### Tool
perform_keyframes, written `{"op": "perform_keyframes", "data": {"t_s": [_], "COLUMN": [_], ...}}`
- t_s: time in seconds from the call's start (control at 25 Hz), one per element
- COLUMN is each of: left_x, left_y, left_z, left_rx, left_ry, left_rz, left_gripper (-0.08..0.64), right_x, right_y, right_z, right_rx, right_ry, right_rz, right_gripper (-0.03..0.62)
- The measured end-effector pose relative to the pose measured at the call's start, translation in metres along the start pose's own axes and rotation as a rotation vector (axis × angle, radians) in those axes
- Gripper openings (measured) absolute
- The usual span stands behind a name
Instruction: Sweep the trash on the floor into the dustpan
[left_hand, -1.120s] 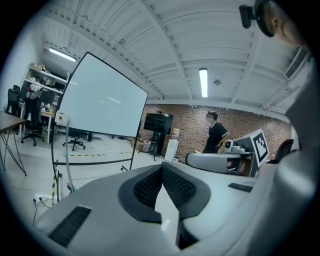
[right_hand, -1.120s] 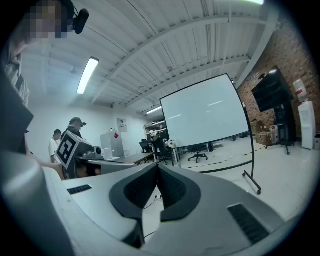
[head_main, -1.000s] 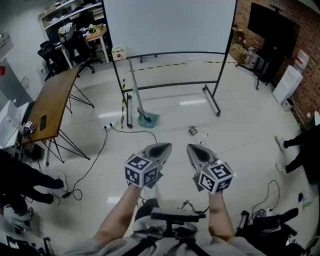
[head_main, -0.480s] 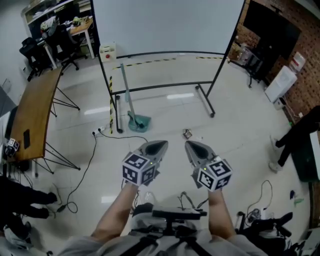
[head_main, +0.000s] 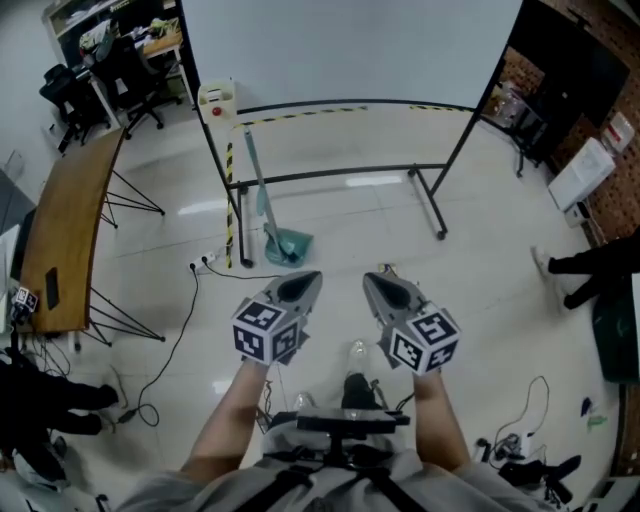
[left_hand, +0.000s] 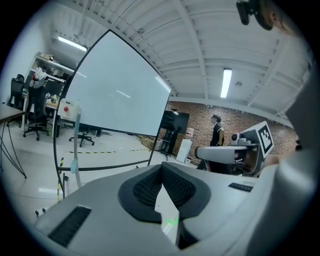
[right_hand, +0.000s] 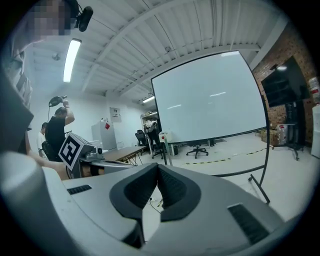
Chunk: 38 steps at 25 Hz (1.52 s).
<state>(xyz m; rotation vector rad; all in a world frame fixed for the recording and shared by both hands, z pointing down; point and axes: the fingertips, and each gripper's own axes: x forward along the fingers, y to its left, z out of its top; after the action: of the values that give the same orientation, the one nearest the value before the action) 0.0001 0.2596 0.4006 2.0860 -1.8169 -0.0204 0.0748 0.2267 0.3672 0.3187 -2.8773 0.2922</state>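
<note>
L gripper (head_main: 304, 281) & R gripper (head_main: 378, 282) both closed, empty. Open jaws early. Teal long-handled tool (head_main: 284, 242) is ahead-left, grab mid-handle imo.

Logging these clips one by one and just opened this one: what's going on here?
A person stands holding the left gripper and the right gripper out over the pale floor, both shut and empty. Ahead, a teal long-handled sweeping tool, broom or dustpan I can't tell, leans against the frame of a big screen stand. Nothing is picked up and sweeping has not yet begun.
</note>
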Motion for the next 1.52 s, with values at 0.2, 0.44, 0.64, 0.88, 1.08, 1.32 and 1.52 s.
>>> {"op": "perform_keyframes", "data": {"t_s": [0.2,0.44,0.64,0.88,1.08,1.32,1.52], "left_x": [0.045,0.073,0.083,0.087,0.088,0.094,0.093], "left_y": [0.032,0.062,0.098,0.156,0.21,0.261,0.288], "left_z": [0.02,0.05,0.063,0.064,0.06,0.062,0.057], "left_rx": [0.001,0.002,-0.008,-0.046,-0.084,-0.115,-0.145], "left_ry": [-0.009,-0.027,-0.019,-0.034,-0.055,-0.051,-0.033], "left_rz": [0.091,0.244,0.359,0.441,0.463,0.45,0.478], "left_gripper": [0.005,0.005,0.005,0.005,0.005,0.005,0.005], "right_x": [0.049,0.1,0.15,0.206,0.249,0.303,0.33], "right_y": [-0.048,-0.078,-0.093,-0.092,-0.089,-0.086,-0.071], "right_z": [0.023,0.047,0.064,0.072,0.074,0.083,0.077], "right_rx": [-0.034,-0.063,-0.063,-0.107,-0.188,-0.23,-0.206], "right_ry": [-0.014,0.013,0.012,0.043,0.107,0.155,0.197], "right_rz": [0.105,0.269,0.386,0.464,0.471,0.449,0.523], "right_gripper": [0.0,0.0,0.0,0.0,0.0,0.0,0.0]}}
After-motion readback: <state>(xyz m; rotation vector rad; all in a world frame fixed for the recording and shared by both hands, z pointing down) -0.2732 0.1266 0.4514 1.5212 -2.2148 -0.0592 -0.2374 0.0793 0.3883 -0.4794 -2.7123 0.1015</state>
